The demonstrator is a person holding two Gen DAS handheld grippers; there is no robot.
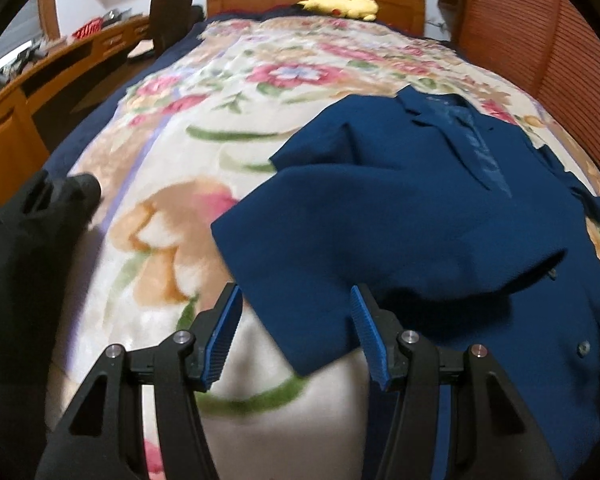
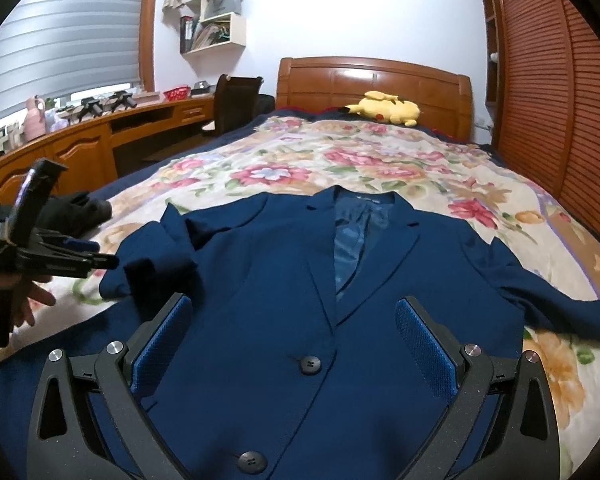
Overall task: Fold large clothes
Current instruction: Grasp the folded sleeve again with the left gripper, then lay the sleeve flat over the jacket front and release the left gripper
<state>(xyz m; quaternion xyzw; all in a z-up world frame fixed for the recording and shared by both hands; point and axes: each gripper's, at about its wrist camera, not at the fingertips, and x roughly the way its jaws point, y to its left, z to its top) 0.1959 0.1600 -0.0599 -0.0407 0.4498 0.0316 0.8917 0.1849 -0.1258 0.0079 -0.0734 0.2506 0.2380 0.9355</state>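
A navy blue jacket (image 1: 400, 220) (image 2: 280, 280) lies face up on the floral blanket (image 1: 180, 140) (image 2: 340, 160), collar toward the headboard. One sleeve (image 2: 160, 264) is folded in over its front; the other sleeve (image 2: 560, 304) stretches out to the right. My left gripper (image 1: 295, 288) (image 2: 80, 260) is open at the jacket's left edge, a corner of blue cloth lying below the gap, untouched by the pads. My right gripper (image 2: 294, 300) is wide open above the buttoned front, holding nothing. A person's hand (image 2: 24, 300) carries the left gripper.
A black garment (image 1: 20, 260) (image 2: 84, 208) lies at the bed's left edge. A yellow plush toy (image 1: 340, 2) (image 2: 384, 108) rests by the wooden headboard (image 2: 372, 80). A wooden desk (image 2: 80, 144) runs along the left, slatted wardrobe doors (image 2: 560, 120) along the right.
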